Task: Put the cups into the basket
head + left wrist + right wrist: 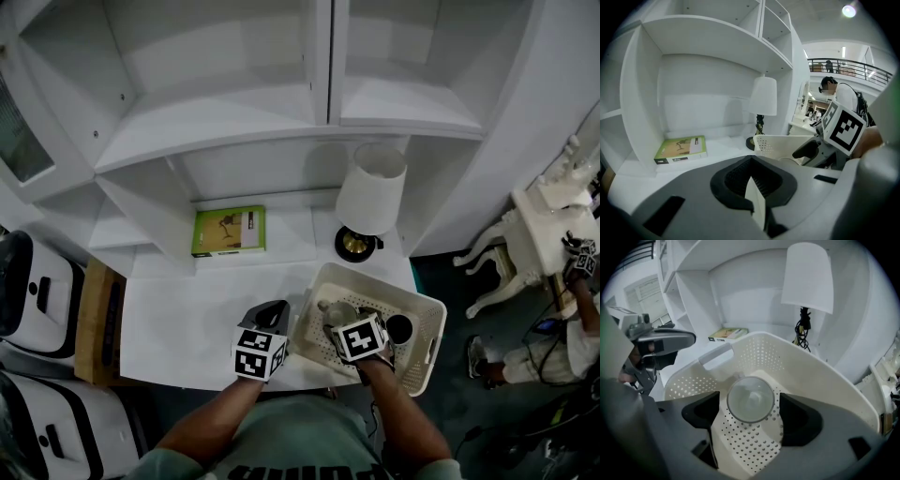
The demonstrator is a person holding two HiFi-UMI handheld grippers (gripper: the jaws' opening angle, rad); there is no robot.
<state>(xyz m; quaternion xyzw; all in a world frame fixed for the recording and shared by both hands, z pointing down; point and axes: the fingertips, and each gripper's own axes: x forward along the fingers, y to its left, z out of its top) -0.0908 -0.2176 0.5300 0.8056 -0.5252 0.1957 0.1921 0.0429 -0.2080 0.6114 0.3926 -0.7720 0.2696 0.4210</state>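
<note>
The grey cup [751, 399] sits upright on the perforated floor of the basket [820, 371], mouth up; in the head view it lies in the basket's left half [337, 311], with a black cup [398, 328] just beside it to the right. The right gripper [749, 405] hangs over the basket with its jaws spread wide, one on each side of the grey cup and clear of its rim; the left gripper [751, 161] has its jaws pressed together and grips nothing, poised above the white table [187, 319] just left of the basket's wall. Behind the basket stand a lamp [372, 187] with a white shade and a green book [229, 231] lying flat; white shelving [225, 112] rises above.
</note>
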